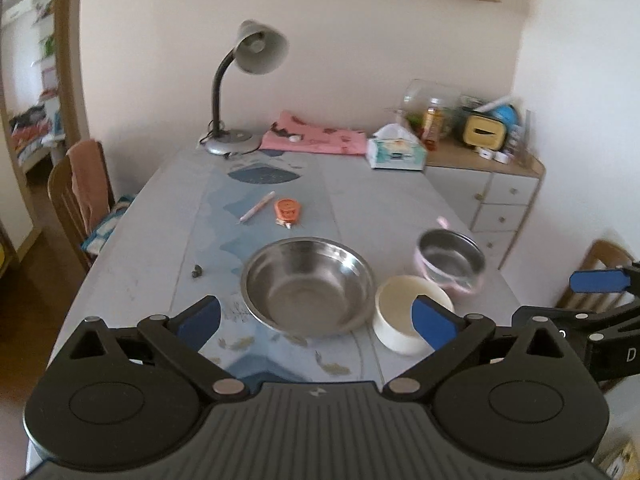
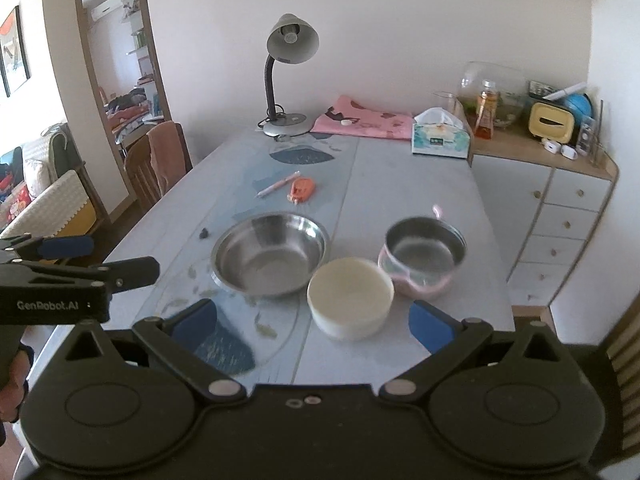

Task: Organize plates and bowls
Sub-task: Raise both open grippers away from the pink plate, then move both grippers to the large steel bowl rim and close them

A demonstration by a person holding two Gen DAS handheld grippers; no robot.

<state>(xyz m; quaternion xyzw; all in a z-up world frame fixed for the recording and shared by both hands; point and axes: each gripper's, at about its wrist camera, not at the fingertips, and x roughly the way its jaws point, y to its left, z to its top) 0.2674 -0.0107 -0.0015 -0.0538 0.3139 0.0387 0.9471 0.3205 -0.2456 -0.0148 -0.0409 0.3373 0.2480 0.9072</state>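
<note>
Left wrist view: my left gripper point(image 1: 316, 322) jaws spread wide, nothing between pads. Steel bowl point(image 1: 308, 287) on table point(image 1: 380, 200), white bowl point(image 1: 404, 312) touching its right side, pink-rimmed steel bowl point(image 1: 450, 264) just behind.

Right wrist view: my right gripper point(image 2: 314, 322) jaws apart, empty, above white bowl point(image 2: 351, 296). Steel bowl point(image 2: 270, 258) left; pink-rimmed steel bowl point(image 2: 424, 254) right.

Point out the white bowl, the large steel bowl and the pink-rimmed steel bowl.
white bowl point(image 2: 350, 292), right wrist view, inner floor.
large steel bowl point(image 1: 306, 286), left wrist view, inner bottom.
pink-rimmed steel bowl point(image 2: 422, 254), right wrist view, inside wall.
</note>
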